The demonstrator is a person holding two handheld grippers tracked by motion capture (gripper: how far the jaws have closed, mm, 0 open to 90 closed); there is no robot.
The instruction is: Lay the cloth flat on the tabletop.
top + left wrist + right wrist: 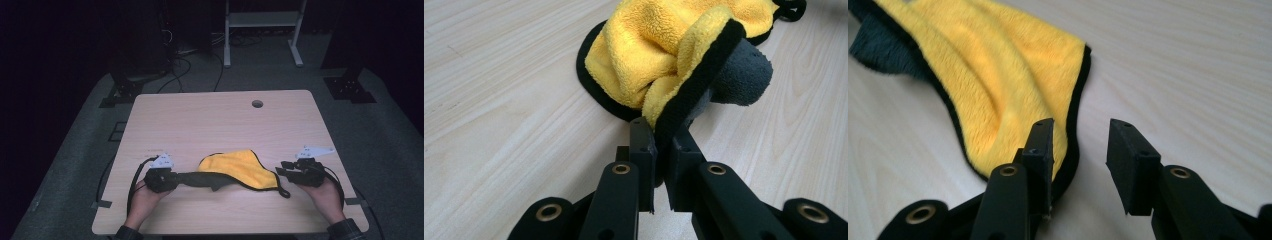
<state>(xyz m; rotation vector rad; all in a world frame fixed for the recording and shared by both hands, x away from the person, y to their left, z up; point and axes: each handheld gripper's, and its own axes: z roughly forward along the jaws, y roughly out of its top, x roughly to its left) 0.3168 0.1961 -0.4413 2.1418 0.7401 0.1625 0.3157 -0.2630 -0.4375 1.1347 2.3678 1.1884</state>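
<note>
So the fluffy yellow microfibre cloth with the black sewn edge and dark grey underside (239, 167) was lying near the front edge of the light wood-grain table (220, 120), roughly in the middle between the two hands. The left gripper (172, 178) had its jaws clamped tight on the black hem at the cloth's left end, and in the left gripper view you could see the cloth (659, 55) bunched and folded over itself right past the pads, with the grey side flipped up. That end looked lifted off the wood a bit, pulled into a dark strip.

The right gripper (281, 167) was the other story: jaws partly apart, gripping nothing. In the right gripper view the cloth's corner (1013, 95) lay flat on the table, with one pad over its black hem and the other over bare wood.

My read: this was a spread-or-fold job, maybe halfway set up. One corner was secured, the other wasn't grabbed yet, and the cloth was still rumpled, so the real move was all still ahead.
</note>
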